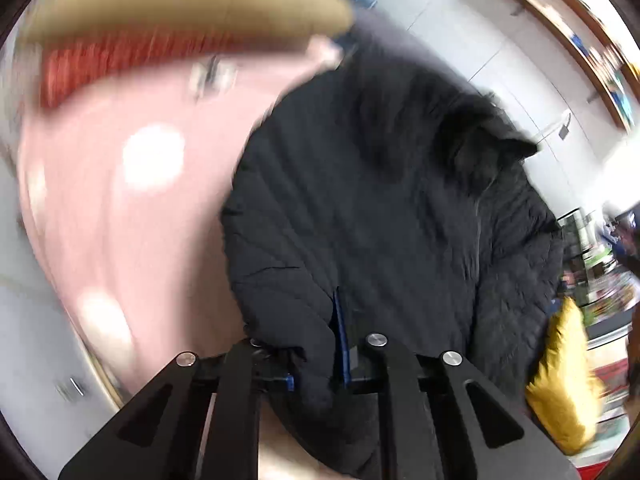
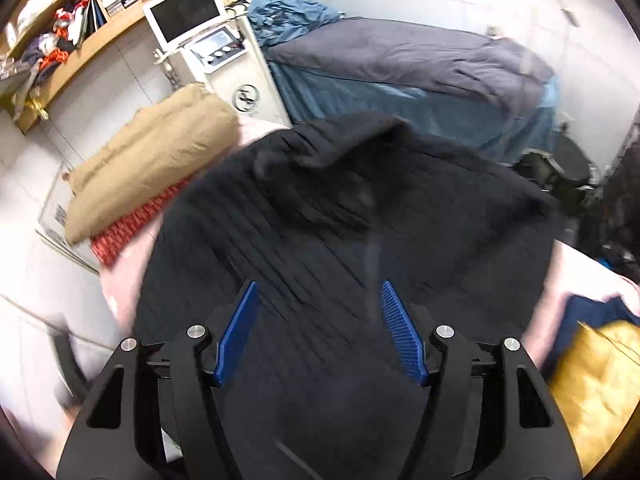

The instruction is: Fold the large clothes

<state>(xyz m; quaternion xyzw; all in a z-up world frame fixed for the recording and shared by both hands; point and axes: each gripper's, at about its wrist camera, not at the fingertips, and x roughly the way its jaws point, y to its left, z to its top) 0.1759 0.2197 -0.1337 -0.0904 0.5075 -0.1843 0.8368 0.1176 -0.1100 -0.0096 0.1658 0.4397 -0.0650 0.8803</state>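
Honestly, barely started: the black puffer jacket (image 2: 344, 216) lies rumpled on the pink bed (image 1: 100, 208), hood bunched up. Left claw (image 1: 340, 344) pinches its hem, right claw (image 2: 320, 332) hangs open above it. Every fold's left.

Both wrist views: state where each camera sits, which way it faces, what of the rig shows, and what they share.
Left wrist: rides the left gripper, angled down at the black quilted jacket on the pink surface; its blue pads are shut on a jacket fold.
Right wrist: rides the right gripper, angled down over the same jacket toward the blue bed; its pads stand open, nothing between them.
Shared: the jacket, tan folded garment, yellow cushion.
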